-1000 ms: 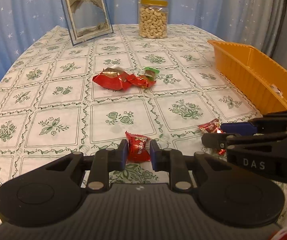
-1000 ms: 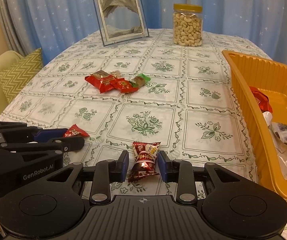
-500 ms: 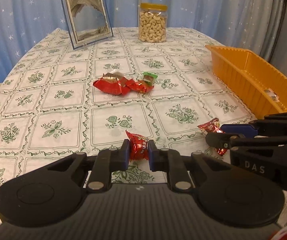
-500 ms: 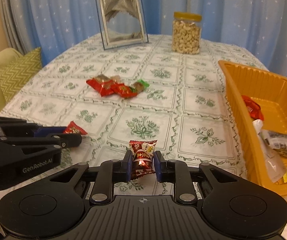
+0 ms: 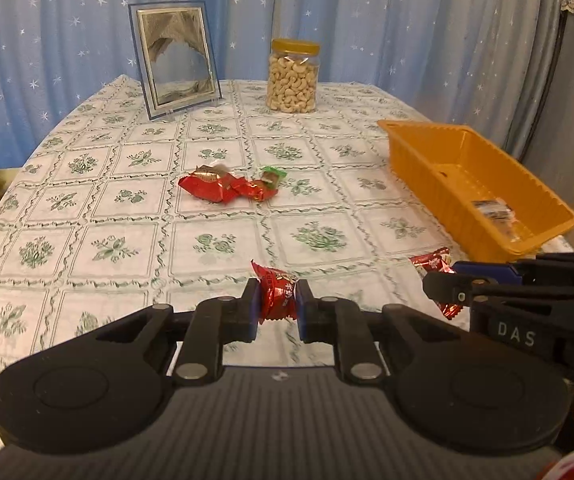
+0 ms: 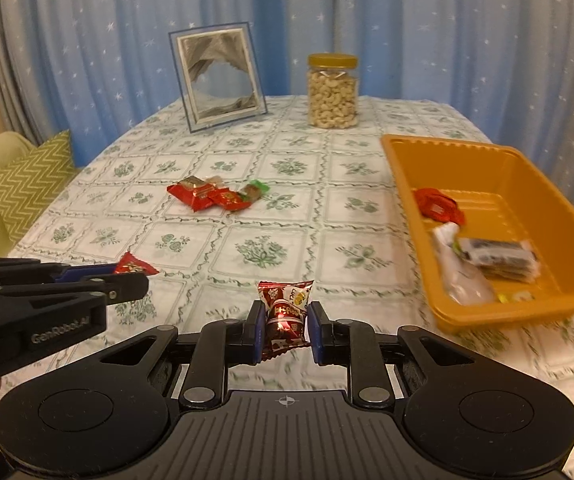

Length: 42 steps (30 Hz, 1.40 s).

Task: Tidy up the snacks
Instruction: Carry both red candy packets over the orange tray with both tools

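My left gripper [image 5: 276, 309] is shut on a small red candy packet [image 5: 277, 294] and holds it above the tablecloth. My right gripper [image 6: 286, 327] is shut on a dark red snack packet [image 6: 286, 316], also lifted off the cloth. Each gripper shows in the other's view: the right one [image 5: 443, 286] at the right edge, the left one [image 6: 133, 276] at the left edge. The orange tray [image 6: 535, 296] stands to the right and holds several snacks [image 6: 487, 256]. A cluster of red and green wrapped snacks [image 5: 227, 186] lies mid-table; it also shows in the right wrist view [image 6: 215, 196].
A jar of cashews [image 5: 293, 76] and a picture frame [image 5: 175, 64] stand at the table's far end before blue curtains. A green zigzag cushion [image 6: 31, 176] lies on a chair left of the table. The tray's near wall [image 5: 471, 216] is close to the right gripper.
Both grippers closed on their packets and lifted them off the cloth; the views have risen and pulled back from the table.
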### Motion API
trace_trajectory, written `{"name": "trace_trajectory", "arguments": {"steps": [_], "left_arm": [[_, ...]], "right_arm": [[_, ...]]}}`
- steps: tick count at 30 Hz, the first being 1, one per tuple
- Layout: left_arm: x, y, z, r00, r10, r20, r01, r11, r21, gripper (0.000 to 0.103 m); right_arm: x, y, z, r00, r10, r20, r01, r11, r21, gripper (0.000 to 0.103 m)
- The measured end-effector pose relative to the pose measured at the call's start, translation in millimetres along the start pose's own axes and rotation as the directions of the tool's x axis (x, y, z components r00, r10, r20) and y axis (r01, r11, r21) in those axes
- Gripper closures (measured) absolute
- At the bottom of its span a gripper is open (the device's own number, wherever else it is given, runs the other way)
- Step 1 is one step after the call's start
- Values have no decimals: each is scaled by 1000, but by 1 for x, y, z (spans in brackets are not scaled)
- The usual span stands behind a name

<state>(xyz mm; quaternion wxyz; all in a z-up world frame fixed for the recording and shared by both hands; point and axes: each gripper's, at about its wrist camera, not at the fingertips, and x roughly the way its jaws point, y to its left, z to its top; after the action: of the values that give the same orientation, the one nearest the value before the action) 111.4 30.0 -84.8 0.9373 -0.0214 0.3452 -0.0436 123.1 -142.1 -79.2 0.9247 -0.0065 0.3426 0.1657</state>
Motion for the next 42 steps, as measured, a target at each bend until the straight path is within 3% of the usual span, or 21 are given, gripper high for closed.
{"name": "trace_trajectory", "arguments": {"steps": [6, 19, 42], "left_arm": [[-29, -14, -7, 1000, -7, 15, 8, 999, -47, 87], [-64, -38, -7, 999, -24, 34, 26, 999, -46, 87], [-64, -88, 11, 993, -108, 44, 107, 994, 22, 87]], "right_arm": [[-29, -10, -15, 1000, -10, 2, 10, 999, 32, 80], [-77, -19, -18, 999, -17, 47, 14, 997, 70, 80], [-106, -67, -9, 991, -110, 76, 97, 982, 162, 80]]}}
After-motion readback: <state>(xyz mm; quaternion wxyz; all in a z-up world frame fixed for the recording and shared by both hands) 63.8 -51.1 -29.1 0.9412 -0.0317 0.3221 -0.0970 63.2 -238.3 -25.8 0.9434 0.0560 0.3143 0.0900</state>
